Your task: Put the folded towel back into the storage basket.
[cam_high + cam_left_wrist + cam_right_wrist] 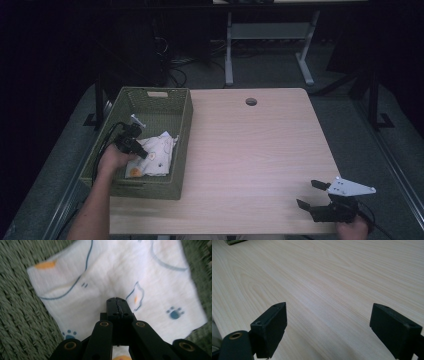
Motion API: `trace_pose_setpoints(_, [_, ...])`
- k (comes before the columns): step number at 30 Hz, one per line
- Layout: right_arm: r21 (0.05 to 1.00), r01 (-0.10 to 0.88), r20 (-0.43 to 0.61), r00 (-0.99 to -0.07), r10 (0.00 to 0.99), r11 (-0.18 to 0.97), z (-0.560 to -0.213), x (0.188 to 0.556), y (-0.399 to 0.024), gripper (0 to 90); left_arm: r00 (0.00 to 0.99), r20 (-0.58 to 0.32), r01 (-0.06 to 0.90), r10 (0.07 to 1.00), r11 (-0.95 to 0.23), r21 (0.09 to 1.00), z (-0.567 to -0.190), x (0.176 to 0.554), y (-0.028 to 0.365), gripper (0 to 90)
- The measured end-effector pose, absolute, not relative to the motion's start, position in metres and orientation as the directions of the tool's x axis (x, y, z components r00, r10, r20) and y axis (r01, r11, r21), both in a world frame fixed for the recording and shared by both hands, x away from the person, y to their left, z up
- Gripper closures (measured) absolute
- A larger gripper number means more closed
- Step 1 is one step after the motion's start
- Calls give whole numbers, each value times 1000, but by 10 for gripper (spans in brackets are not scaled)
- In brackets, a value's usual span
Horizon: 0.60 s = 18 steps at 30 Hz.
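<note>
Inside the green basket (182, 131) we are seeing the left gripper (117, 301) clenched on the white cloth (112, 277) directly under it — the right gripper (328, 322), released, is idling well apart.

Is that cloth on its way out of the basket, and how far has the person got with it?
Early stage. Done: the left gripper is down inside the green basket, its fingers shut against the white printed cloth; whether fabric is pinched I cannot tell. In hand: that grab. Left: the cloth lies in the basket, unlifted, and the right gripper waits open over the table.
</note>
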State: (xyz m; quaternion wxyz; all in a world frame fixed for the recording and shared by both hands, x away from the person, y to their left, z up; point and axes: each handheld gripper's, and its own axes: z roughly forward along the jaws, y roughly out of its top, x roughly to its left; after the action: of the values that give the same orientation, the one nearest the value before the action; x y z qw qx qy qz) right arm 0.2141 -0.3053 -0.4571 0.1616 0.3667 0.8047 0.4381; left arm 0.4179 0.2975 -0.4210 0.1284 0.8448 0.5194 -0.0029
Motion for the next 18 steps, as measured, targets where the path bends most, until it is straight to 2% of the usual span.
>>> trace_pose_setpoints(2, [823,452,63,-675,735,344,-457,214,-306,137,465,-103,874,879,-437,212,-422,419,297,900])
trace_pose_setpoints(4, [824,451,64,-675,735,342,-457,215,-306,136,462,-110,875,880,-432,219,-419,419,298,900])
trace_pose_setpoints(7, [822,451,62,-678,733,348,-458,215,-305,136,458,-182,877,870,-409,252,-412,420,299,889])
trace_pose_setpoints(11, [821,450,60,-681,730,352,-458,216,-304,137,481,-208,869,852,-433,238,-412,421,291,728])
trace_pose_setpoints(13, [820,451,60,-680,730,352,-458,216,-304,136,493,-164,865,855,-462,196,-417,422,285,661])
trace_pose_setpoints(14, [820,451,61,-680,730,353,-458,216,-304,136,506,-127,858,853,-483,175,-420,422,283,657])
trace_pose_setpoints(15, [820,452,61,-679,731,352,-458,216,-304,137,518,-103,851,849,-501,154,-422,423,281,677])
trace_pose_setpoints(17, [819,453,62,-679,731,351,-459,216,-303,136,519,-81,850,851,-502,161,-422,424,281,816])
trace_pose_setpoints(18, [819,454,62,-678,732,351,-459,216,-303,137,520,-82,848,850,-504,161,-422,425,282,852])
